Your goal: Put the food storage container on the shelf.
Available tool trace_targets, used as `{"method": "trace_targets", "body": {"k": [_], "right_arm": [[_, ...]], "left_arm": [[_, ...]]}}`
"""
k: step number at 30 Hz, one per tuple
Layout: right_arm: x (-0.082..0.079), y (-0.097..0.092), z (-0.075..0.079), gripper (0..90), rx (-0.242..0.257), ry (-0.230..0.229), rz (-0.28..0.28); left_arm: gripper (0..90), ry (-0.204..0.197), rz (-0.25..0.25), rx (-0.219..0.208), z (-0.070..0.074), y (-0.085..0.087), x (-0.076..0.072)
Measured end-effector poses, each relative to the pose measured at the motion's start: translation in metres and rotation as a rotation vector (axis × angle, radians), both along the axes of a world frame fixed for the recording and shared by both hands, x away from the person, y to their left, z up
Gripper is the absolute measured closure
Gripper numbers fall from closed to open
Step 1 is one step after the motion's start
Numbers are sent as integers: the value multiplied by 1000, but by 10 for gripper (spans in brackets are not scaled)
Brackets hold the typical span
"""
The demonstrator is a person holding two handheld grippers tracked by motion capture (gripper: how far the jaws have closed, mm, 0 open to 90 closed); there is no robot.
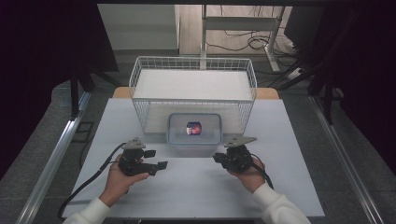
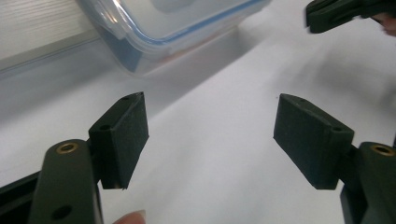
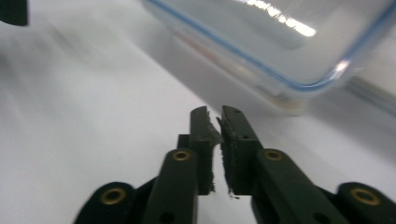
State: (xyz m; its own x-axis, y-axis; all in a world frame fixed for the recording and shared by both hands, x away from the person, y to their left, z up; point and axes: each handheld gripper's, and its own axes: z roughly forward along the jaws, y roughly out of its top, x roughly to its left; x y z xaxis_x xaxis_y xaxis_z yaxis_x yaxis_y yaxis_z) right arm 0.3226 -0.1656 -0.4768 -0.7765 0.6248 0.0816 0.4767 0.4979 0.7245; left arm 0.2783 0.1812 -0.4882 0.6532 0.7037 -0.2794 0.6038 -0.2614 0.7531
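Grippers: you held two, both black; your left gripper (image 1: 156, 160) had its flat foam pads (image 2: 126, 135) spread wide apart, your right gripper (image 1: 217, 158) had its jaws pressed together on nothing.
Table (image 1: 196, 186): one, smooth and white.
Container (image 1: 194, 134): one clear rectangular plastic box with a blue-edged lid, just beyond both grippers; the high view showed something dark red inside.
Basket (image 1: 193, 84): one white wire basket, behind it.
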Motion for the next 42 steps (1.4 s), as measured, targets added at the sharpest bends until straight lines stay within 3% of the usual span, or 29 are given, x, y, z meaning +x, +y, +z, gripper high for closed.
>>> {"method": "trace_targets", "body": {"k": [10, 17, 21, 25, 30, 32, 35, 42], "right_arm": [[13, 44, -19, 889, -77, -25, 33], [38, 72, -38, 889, -112, 8, 1], [46, 82, -42, 891, -158, -13, 7], [46, 87, -42, 891, -171, -26, 5], [48, 87, -39, 891, -161, -34, -18], [51, 84, -35, 892, -127, -14, -28], [51, 84, -33, 891, -138, -41, -32], [60, 85, -28, 891, -131, -46, -54]], "left_arm": [[258, -12, -19, 51, -4, -1, -16], [258, 0, -23, 41, -5, -2, -18], [257, 0, -26, 47, -6, -1, -18], [257, 1, -26, 44, -6, 0, -18], [257, 10, -28, 36, -6, -1, -19], [256, 11, -27, 34, -6, 0, -18], [256, 15, -26, 36, -6, -1, -18], [257, 16, -27, 36, -6, -1, -18]]}}
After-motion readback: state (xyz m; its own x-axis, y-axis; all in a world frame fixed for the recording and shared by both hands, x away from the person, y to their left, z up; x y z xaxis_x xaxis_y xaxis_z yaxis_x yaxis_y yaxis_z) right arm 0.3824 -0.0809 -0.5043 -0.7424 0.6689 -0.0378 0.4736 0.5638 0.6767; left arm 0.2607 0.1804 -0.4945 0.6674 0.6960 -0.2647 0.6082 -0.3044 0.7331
